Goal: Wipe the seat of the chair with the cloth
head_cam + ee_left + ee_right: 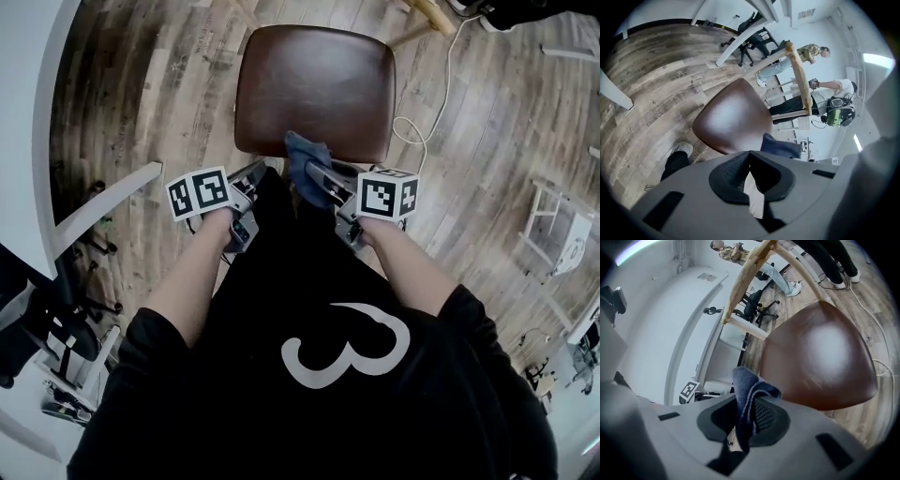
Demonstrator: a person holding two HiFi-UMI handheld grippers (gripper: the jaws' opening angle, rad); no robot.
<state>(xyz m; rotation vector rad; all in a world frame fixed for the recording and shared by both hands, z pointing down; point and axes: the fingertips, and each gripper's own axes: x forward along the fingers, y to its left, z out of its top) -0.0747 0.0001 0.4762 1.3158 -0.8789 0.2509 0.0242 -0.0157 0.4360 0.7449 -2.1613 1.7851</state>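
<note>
Blue cloth (306,153) is pinched in the fingers of the right gripper (317,174) at the brown chair seat's (314,89) near edge, the left gripper (251,176) is closed empty, and most wiping is judged undone.

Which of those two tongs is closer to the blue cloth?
Right. The right tongs are shut on the cloth at the seat front edge; the left tongs, shut and empty, sit just to its left.
</note>
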